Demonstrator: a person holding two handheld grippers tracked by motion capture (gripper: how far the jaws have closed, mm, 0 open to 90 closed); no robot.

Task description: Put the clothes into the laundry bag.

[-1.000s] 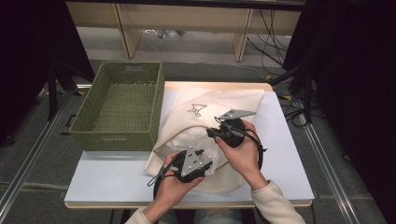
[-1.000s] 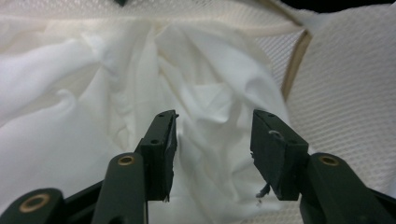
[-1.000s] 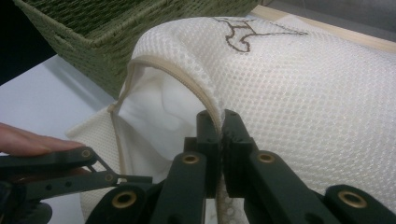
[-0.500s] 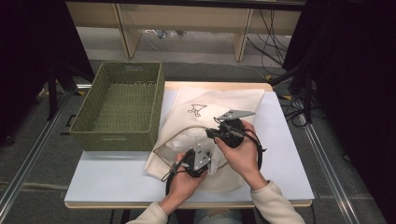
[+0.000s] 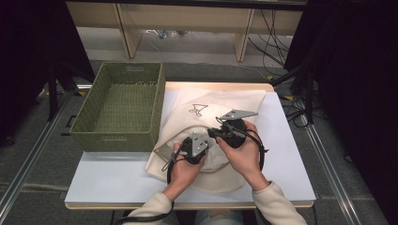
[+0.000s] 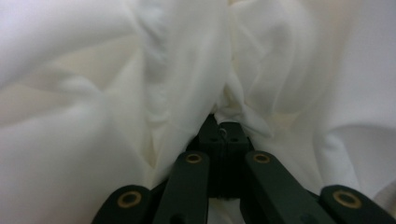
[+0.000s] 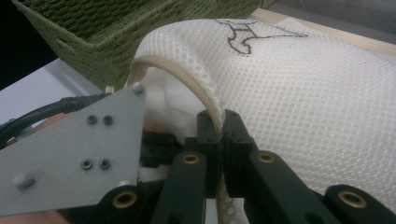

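A cream mesh laundry bag (image 5: 220, 112) with a small brown embroidered figure lies across the middle of the white desk (image 5: 108, 176), its left side touching the green woven basket (image 5: 122, 108) that stands at the desk's back-left corner. The right claw (image 7: 222, 123) is clamped on the bag's piped rim, holding the mouth propped up and open toward the person. The left claw (image 6: 227, 135) sits inside that mouth; its jaws have just been closing, and they are now together on a fold of the white garment (image 6: 140, 93) bunched within the bag. In the high view the left claw (image 5: 190, 151) is at the bag's opening near the front edge of the desk and the right claw (image 5: 217, 132) is just behind it, the two hands nearly touching.

As for progress: the garment appears mostly inside, with white cloth crowding the opening. What likely remains is to push the last folds deeper, let go, close the mouth, and perhaps move the bag into the empty basket.
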